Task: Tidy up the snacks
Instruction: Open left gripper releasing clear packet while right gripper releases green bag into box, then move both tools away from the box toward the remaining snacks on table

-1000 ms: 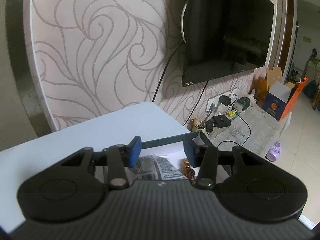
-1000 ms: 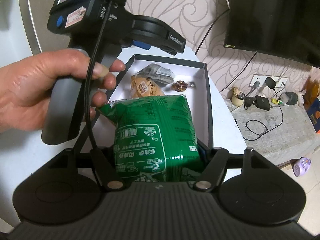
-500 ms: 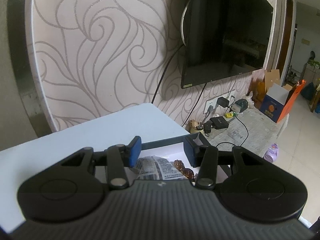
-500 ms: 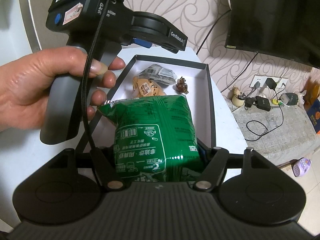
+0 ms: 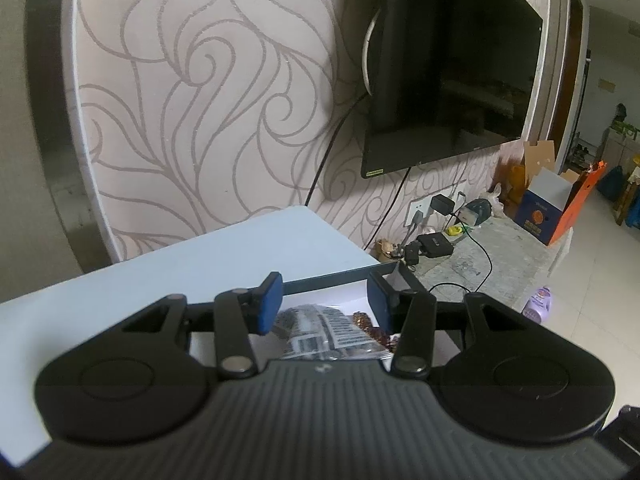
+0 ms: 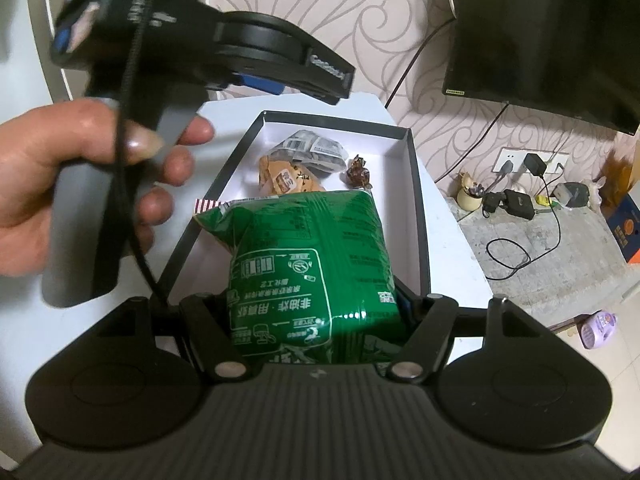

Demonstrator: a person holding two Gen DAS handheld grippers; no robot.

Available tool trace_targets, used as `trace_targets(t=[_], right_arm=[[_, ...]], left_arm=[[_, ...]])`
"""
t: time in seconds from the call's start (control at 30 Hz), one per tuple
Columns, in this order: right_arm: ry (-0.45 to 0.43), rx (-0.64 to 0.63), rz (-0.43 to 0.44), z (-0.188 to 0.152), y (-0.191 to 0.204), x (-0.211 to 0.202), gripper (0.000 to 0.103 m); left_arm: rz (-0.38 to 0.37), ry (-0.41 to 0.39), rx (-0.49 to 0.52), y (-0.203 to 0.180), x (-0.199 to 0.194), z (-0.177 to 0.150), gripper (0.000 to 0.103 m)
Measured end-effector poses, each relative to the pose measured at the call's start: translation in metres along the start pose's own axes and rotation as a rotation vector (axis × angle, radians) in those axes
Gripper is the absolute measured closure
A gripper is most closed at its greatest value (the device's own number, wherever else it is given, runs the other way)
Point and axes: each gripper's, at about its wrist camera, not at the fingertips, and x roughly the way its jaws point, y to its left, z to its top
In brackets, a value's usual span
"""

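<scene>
Green foil snack bag (image 6: 308, 264) lengthwise over black-rimmed white box (image 6: 416, 208), near end hidden | right gripper (image 6: 316, 300) grasping it | left gripper (image 5: 324, 300) released, empty

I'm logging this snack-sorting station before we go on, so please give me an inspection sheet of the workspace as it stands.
Surface: white table, bare where visible.
Job's things: open black box with white interior, holding a grey printed packet, an orange packet and a small brown wrapped sweet; green snack bag held over the box's near end.
Clutter: nothing seen on the table.
Grippers: right gripper shut on the green snack bag; left gripper open, empty, above the box, held by a hand.
Cables: black cable down the left gripper's handle; chargers at the wall socket.
Surroundings: swirl-patterned wall, wall television, stone ledge.
</scene>
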Motion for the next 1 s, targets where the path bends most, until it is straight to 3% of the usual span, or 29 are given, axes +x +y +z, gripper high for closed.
trace_targets(t=[0.3, 0.57, 0.83, 1.0], right_arm=[[0.012, 0.043, -0.011, 0.003, -0.002, 0.005, 0.014], [-0.045, 0.017, -0.011, 0.004, 0.007, -0.016, 0.012], [-0.161, 0.066, -0.028, -0.003, 0.001, -0.05, 0.013], [-0.101, 0.061, -0.037, -0.014, 0.0, -0.042, 0.019]], left_arm=[[0.022, 0.0, -0.016, 0.016, -0.01, 0.0, 0.054], [0.016, -0.009, -0.018, 0.02, -0.021, -0.003, 0.054], [0.019, -0.022, -0.02, 0.027, -0.037, -0.006, 0.054], [0.037, -0.032, -0.019, 0.034, -0.052, -0.01, 0.054]])
